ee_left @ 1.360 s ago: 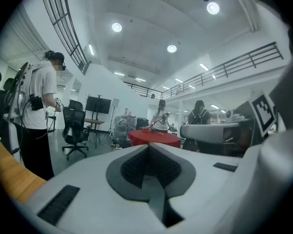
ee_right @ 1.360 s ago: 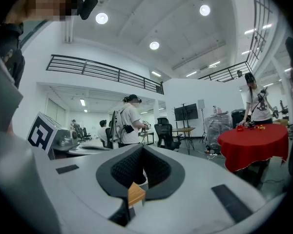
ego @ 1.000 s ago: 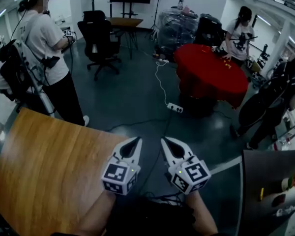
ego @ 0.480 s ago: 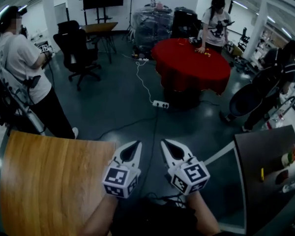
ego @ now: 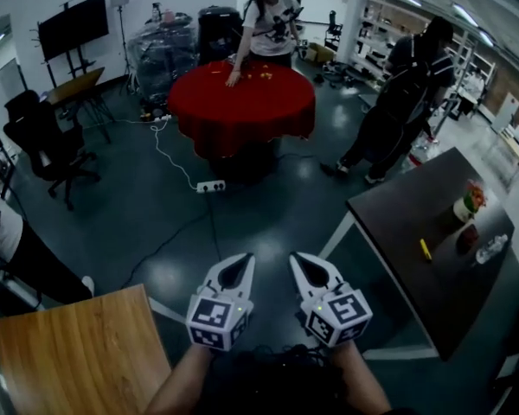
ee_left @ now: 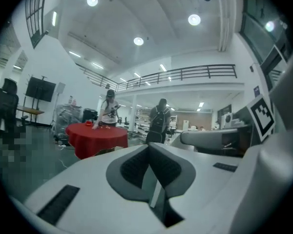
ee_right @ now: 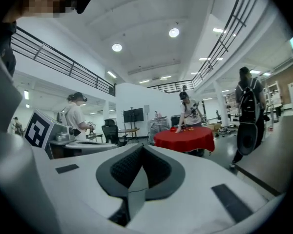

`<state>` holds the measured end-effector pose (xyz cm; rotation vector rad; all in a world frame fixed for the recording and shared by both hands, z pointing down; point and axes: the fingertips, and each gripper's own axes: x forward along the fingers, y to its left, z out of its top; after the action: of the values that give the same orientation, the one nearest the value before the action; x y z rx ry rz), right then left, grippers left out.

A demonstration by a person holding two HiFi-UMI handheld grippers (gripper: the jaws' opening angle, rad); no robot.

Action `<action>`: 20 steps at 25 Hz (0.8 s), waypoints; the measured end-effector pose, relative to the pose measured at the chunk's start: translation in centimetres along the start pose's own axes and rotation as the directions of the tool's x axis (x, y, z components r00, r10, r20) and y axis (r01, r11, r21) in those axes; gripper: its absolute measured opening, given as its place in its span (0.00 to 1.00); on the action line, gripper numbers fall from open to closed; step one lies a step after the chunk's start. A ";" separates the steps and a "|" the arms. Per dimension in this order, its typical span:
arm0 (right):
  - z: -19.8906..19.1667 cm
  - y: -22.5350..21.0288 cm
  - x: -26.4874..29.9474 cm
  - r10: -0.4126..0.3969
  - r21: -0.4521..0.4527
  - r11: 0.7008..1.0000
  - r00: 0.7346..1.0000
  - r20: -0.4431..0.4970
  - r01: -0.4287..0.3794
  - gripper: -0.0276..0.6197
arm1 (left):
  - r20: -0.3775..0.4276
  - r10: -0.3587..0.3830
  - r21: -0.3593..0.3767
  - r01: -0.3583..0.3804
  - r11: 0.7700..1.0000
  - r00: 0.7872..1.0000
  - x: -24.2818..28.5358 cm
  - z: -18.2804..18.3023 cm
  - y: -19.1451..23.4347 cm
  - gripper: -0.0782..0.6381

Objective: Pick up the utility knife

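A small yellow utility knife [ego: 425,249] lies on the dark table [ego: 406,223] at the right of the head view, far from both grippers. My left gripper [ego: 240,264] and right gripper [ego: 303,263] are held side by side over the floor at the bottom centre, pointing forward. Both are shut with nothing in them. In the left gripper view the left gripper [ee_left: 149,147] shows its pads meeting, and the right gripper [ee_right: 142,147] looks the same in its own view. The knife appears in neither gripper view.
On the dark table also stand a cup with flowers [ego: 467,204], a dark red object [ego: 467,239] and a clear bottle [ego: 491,247]. A wooden table [ego: 78,353] is at lower left. Ahead are a red round table [ego: 242,102] with two people, and a power strip [ego: 211,186].
The view has swung to the right: the dark table with the knife has come well into frame and the wooden table has slid off left. Both grippers stay shut, side by side.
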<state>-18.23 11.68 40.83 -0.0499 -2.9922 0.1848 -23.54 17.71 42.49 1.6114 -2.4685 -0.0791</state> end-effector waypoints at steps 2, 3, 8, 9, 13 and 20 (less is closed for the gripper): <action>0.0 -3.2 -2.1 -0.072 0.017 0.997 0.997 0.010 0.072 0.06 | -0.015 -0.068 0.011 0.068 0.998 0.998 2.7 -0.3 -2.8 0.12; 0.0 -4.7 -3.1 -0.107 0.022 0.994 0.994 0.015 0.107 0.06 | -0.022 -0.103 0.017 0.103 0.995 0.994 4.0 -0.4 -4.3 0.12; -0.1 -12.4 -9.0 -0.284 0.059 0.958 0.958 0.040 0.282 0.06 | -0.055 -0.271 0.049 0.274 0.961 0.961 10.3 -0.9 -12.3 0.12; 0.0 -13.8 -10.1 -0.311 0.068 0.949 0.949 0.049 0.308 0.06 | -0.060 -0.299 0.055 0.302 0.952 0.952 11.4 -0.9 -13.9 0.12; 0.3 -18.8 -14.4 -0.398 0.098 0.916 0.914 0.080 0.390 0.06 | -0.088 -0.389 0.071 0.396 0.916 0.917 15.3 -1.3 -20.1 0.12; 0.1 -26.5 -22.2 -0.522 0.128 0.851 0.847 0.098 0.510 0.06 | -0.144 -0.502 0.112 0.518 0.848 0.853 20.4 -2.1 -30.2 0.12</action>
<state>3.10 -15.57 40.92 0.8032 -2.9793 0.2764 -3.91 -13.08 42.76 2.2352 -1.9367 0.1191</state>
